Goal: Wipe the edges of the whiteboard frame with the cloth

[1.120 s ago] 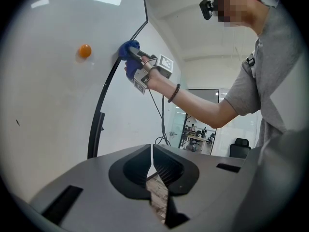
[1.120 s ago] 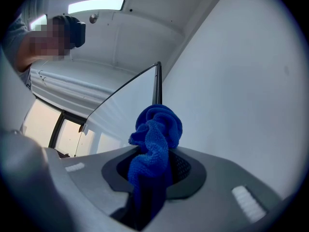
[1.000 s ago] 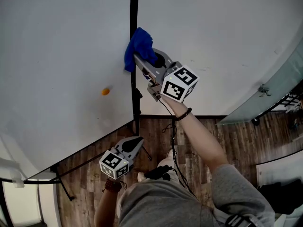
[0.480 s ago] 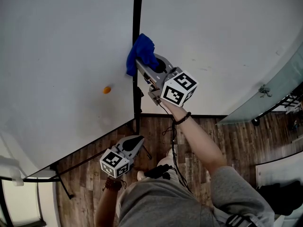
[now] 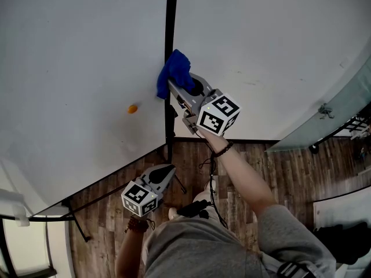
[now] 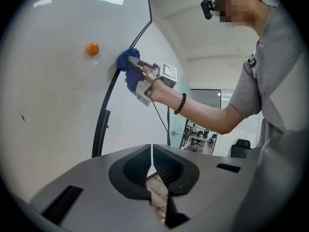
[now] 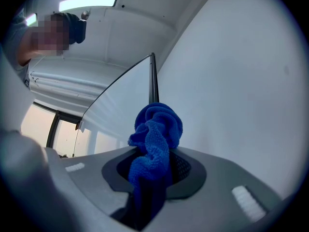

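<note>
A whiteboard (image 5: 75, 68) stands at the left with a black frame edge (image 5: 171, 16) running down its right side. My right gripper (image 5: 177, 80) is shut on a bunched blue cloth (image 5: 174, 69), which presses against that black edge. In the right gripper view the blue cloth (image 7: 154, 134) fills the jaws, with the frame edge (image 7: 153, 81) just beyond it. My left gripper (image 5: 165, 172) hangs low near the floor, shut and holding nothing. From the left gripper view I see the cloth (image 6: 126, 59) on the frame (image 6: 108, 105).
An orange magnet (image 5: 133, 109) sticks to the whiteboard left of the frame. A white wall (image 5: 272, 51) lies right of the frame. Black stand legs (image 5: 81, 213) and a cable (image 5: 211, 172) cross the wooden floor (image 5: 290, 167). A glass partition (image 5: 330, 114) stands at the right.
My right gripper and the blue cloth have slid down the black frame edge toward the floor. The left gripper has hardly moved.
</note>
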A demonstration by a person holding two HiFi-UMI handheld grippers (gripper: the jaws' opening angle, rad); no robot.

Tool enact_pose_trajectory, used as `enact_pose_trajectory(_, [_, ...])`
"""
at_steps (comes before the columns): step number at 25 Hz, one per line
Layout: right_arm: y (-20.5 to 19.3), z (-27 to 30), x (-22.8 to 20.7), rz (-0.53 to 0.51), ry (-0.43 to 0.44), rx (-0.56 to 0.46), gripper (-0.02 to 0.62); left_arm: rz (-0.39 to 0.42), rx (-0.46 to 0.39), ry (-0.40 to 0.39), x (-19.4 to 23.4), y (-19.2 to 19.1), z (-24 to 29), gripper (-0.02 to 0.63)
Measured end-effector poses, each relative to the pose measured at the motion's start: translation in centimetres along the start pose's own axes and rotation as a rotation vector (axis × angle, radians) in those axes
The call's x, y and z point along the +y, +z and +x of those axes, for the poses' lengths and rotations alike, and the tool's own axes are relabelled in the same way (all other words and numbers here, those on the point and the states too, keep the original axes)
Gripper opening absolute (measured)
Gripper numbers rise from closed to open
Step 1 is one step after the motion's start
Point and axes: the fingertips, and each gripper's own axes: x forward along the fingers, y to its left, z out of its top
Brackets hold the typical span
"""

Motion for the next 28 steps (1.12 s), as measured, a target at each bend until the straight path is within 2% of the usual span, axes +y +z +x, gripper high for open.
enact_pose_trajectory(7, [-1.7,-0.4,-0.3,0.002,-0.019,0.027,0.114,0.001,0.006,0.007,0.4,0.0,-0.2,0.02])
enact_pose_trajectory(23, [-5.9,-1.2,-1.5,0.085,-0.093,0.102,0.112,-0.01,0.013,0.007,0.8,0.6,0.6,0.02])
enact_pose_trajectory(28, [-7.8,-2.1,-0.4,0.119,-0.107,0.119,0.112,-0.013,0.006,0.01,0.5,-0.4,-0.1,0.02])
